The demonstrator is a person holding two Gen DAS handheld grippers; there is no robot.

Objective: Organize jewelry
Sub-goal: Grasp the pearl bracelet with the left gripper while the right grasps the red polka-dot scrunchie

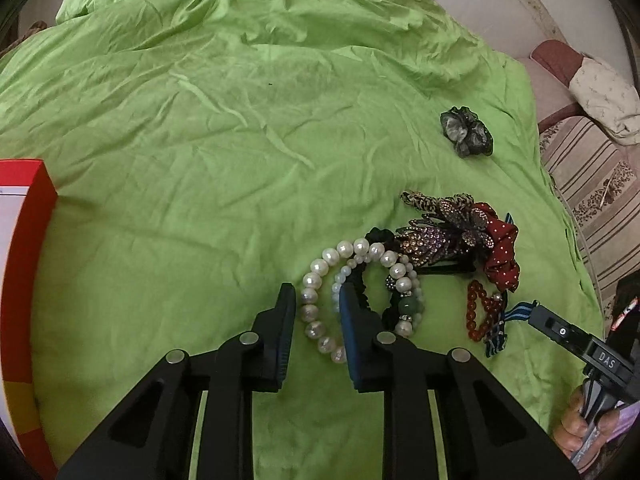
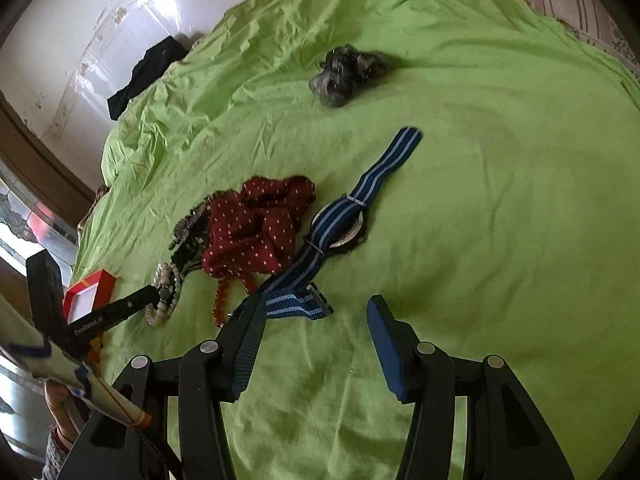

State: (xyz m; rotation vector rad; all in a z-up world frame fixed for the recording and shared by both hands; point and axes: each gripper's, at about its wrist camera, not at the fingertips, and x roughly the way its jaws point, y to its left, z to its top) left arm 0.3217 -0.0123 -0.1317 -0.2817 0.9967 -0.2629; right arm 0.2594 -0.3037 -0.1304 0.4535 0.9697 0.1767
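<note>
A jewelry heap lies on the green sheet (image 1: 200, 160). My left gripper (image 1: 318, 288) stands low over it, narrowly open, with one side of the white pearl bracelet (image 1: 312, 308) between its fingers; the pads do not press it. Beside the pearls lie a green stone bracelet (image 1: 412, 306), an orange bead bracelet (image 1: 474, 312), a rhinestone hair clip (image 1: 432, 236) and a red dotted scrunchie (image 2: 256, 232). My right gripper (image 2: 316, 304) is open, holding nothing, with the end of the blue striped watch (image 2: 340, 220) strap by its left finger.
A red open box (image 1: 28, 260) sits at the left edge of the sheet. A grey-green scrunchie (image 2: 348, 72) lies apart, farther back. Striped cushions (image 1: 592, 184) border the right side and a black cloth (image 2: 148, 72) lies by the wall.
</note>
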